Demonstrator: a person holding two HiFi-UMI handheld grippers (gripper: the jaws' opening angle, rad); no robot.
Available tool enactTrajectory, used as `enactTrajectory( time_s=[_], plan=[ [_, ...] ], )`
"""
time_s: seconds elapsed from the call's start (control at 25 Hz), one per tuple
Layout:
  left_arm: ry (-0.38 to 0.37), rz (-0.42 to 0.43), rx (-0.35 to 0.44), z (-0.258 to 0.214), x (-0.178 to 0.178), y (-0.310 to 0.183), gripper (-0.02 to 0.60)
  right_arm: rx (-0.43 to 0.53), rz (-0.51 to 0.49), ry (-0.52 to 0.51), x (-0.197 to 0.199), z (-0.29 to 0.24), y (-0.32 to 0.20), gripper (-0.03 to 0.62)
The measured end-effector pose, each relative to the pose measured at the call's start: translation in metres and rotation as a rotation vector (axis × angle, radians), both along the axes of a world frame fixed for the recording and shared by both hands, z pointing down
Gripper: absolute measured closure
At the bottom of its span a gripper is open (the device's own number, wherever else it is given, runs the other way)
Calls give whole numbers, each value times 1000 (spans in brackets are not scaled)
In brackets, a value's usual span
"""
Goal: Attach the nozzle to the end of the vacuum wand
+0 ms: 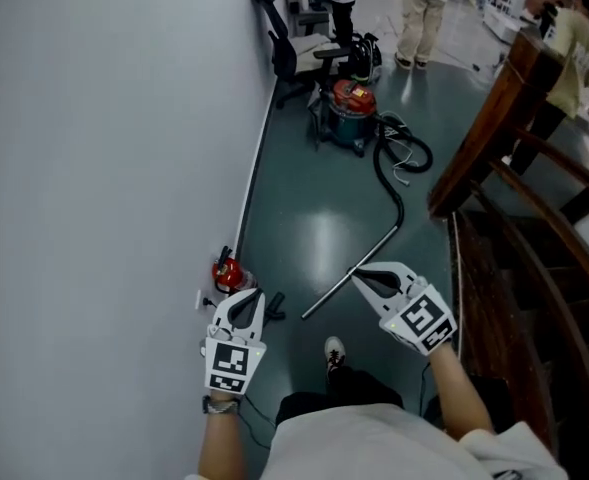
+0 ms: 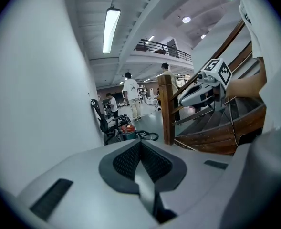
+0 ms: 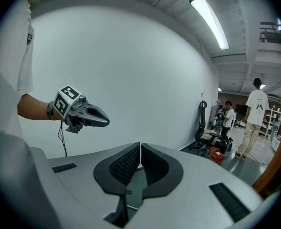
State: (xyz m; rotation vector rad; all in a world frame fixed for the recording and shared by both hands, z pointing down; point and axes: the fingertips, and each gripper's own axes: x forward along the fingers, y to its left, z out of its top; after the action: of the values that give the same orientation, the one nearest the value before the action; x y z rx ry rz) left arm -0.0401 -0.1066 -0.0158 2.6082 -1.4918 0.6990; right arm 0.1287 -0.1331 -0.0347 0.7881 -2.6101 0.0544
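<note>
Head view, looking down on left gripper [image 1: 245, 302] and right gripper [image 1: 360, 274], both shut tight and empty, above vacuum wand [image 1: 374, 251] lying on green floor [image 1: 304, 198].

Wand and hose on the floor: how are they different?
The wand is straight and shiny grey, but the hose is black and bendy. The wand lies close by, while the hose runs off to the vacuum. Both lie on the floor and seem joined end to end.

Empty, closed right gripper [image 3: 140, 149] before white wall [image 3: 130, 56]
</note>
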Motion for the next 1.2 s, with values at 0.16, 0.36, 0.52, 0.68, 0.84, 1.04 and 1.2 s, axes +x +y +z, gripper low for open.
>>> enactTrajectory(
  time_s=[0.16,0.36,0.52,0.68,0.84,1.04,1.2],
  plan=[
    [0,-6,-22,15,-7,-11,583,-8,-24,23,-10,16,-16,565],
    [-8,-21,-44,39,-26,-11,583,-12,-27,34,-20,43,-21,565],
    [-13,-46,-60,69,-44,-11,583,-16,-22,47,-25,74,-28,565],
    [-14,-68,-71,106,-61,-16,583,-25,-21,62,-30,113,-35,565],
    [-20,-78,-76,137,-74,-23,583,-36,-23,65,-37,147,-41,565],
    [-28,-79,-76,172,-84,-35,583,-42,-32,68,-50,183,-50,565],
    [-20,-85,-91,202,-88,-39,583,-43,-68,70,-62,208,-56,565]
  ],
)
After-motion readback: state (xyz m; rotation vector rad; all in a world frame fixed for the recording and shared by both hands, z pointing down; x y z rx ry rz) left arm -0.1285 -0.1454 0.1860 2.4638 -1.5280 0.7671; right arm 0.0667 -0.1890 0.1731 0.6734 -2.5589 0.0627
